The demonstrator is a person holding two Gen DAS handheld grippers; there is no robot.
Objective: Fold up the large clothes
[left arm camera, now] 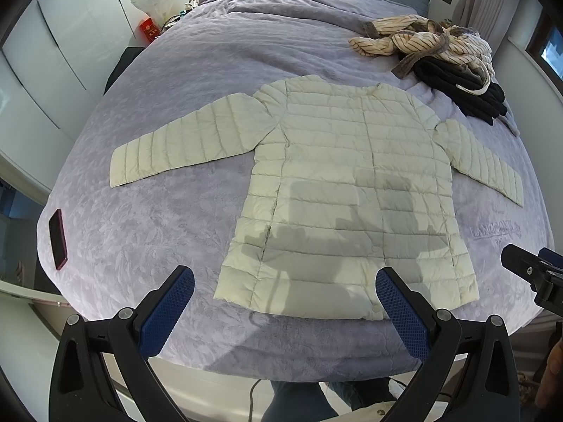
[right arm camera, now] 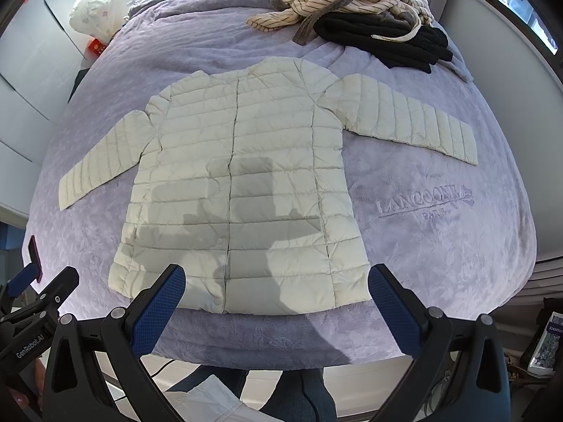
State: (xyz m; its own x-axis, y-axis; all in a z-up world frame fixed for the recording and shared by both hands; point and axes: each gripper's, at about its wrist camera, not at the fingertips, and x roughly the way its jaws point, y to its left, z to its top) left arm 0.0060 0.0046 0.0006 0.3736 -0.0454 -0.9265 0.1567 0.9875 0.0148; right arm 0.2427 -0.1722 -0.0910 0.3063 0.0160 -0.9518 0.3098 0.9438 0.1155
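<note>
On the lavender bedspread (left arm camera: 147, 232), a cream quilted puffer jacket (left arm camera: 345, 190) is lying flat, front side up, snap placket closed and running down the middle. Body is smoothed out with both sleeves spread sideways, probably so the sleeves can be folded in first. Long axis is running from hem to collar: hem is sitting nearest the foot edge of the bed, collar is pointing away toward the pillows. Left sleeve (left arm camera: 183, 140) is angling out toward a phone (left arm camera: 58, 239) near the bed edge; right sleeve (right arm camera: 411, 119) is reaching toward the embroidered logo side.

Left gripper (left arm camera: 285, 313) is hovering above the hem, jaws spread wide, holding nothing. Right gripper (right arm camera: 276, 311) is likewise hovering, jaws apart and empty, over the hem's right part. Neither is touching fabric.

A striped and black clothes pile (right arm camera: 369, 17) is waiting beyond the collar, apart from the jacket.
</note>
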